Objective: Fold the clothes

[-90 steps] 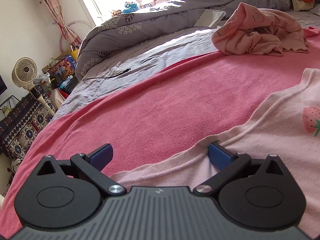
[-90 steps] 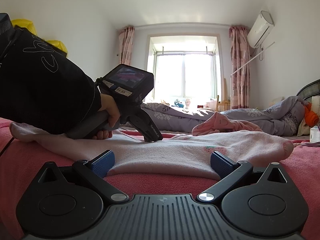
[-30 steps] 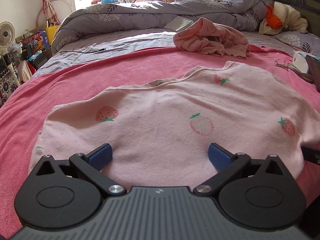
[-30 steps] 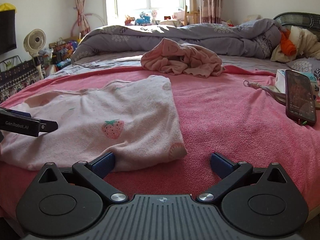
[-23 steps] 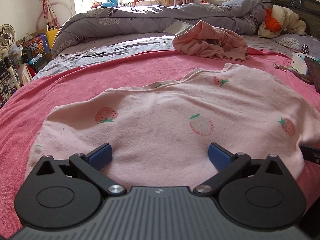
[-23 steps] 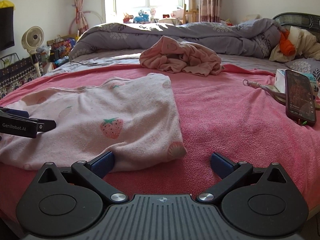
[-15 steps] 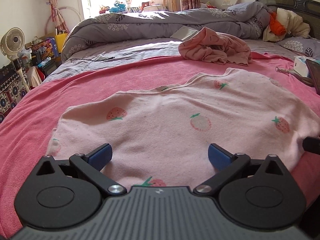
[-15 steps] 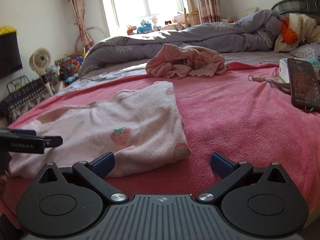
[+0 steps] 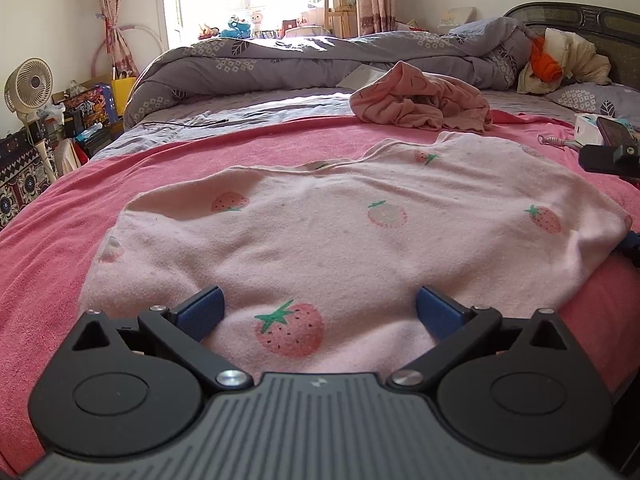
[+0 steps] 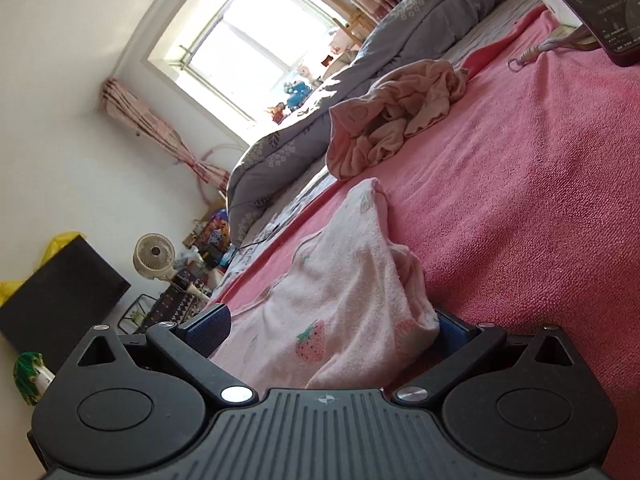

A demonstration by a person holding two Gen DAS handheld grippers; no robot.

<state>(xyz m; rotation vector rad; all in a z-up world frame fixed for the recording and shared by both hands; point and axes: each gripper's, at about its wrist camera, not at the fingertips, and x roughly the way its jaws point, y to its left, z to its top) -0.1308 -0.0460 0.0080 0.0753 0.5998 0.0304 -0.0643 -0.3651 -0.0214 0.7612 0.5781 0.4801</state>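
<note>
A pale pink garment with a strawberry print [image 9: 340, 232] lies spread flat on the pink bedspread [image 9: 60, 240]. My left gripper [image 9: 319, 312] is open at the garment's near hem, and a printed strawberry shows between its blue pads. My right gripper [image 10: 331, 330] is rolled on its side and open. The garment's [image 10: 340, 280] near right corner lies between its jaws, and the cloth hides part of the right pad. In the left wrist view, one of the right gripper's fingers [image 9: 600, 159] juts in above the garment's right edge.
A crumpled salmon-pink garment [image 9: 420, 108] lies farther back on the bed, before a bunched grey duvet [image 9: 320, 64]. A phone [image 10: 592, 8] and a cable lie at the far right. Beside the bed on the left stand a fan [image 9: 28, 88] and boxes.
My right gripper has rolled sideways and dropped to the garment's right corner, which now sits between its jaws. My left gripper has drawn back to the near hem.
</note>
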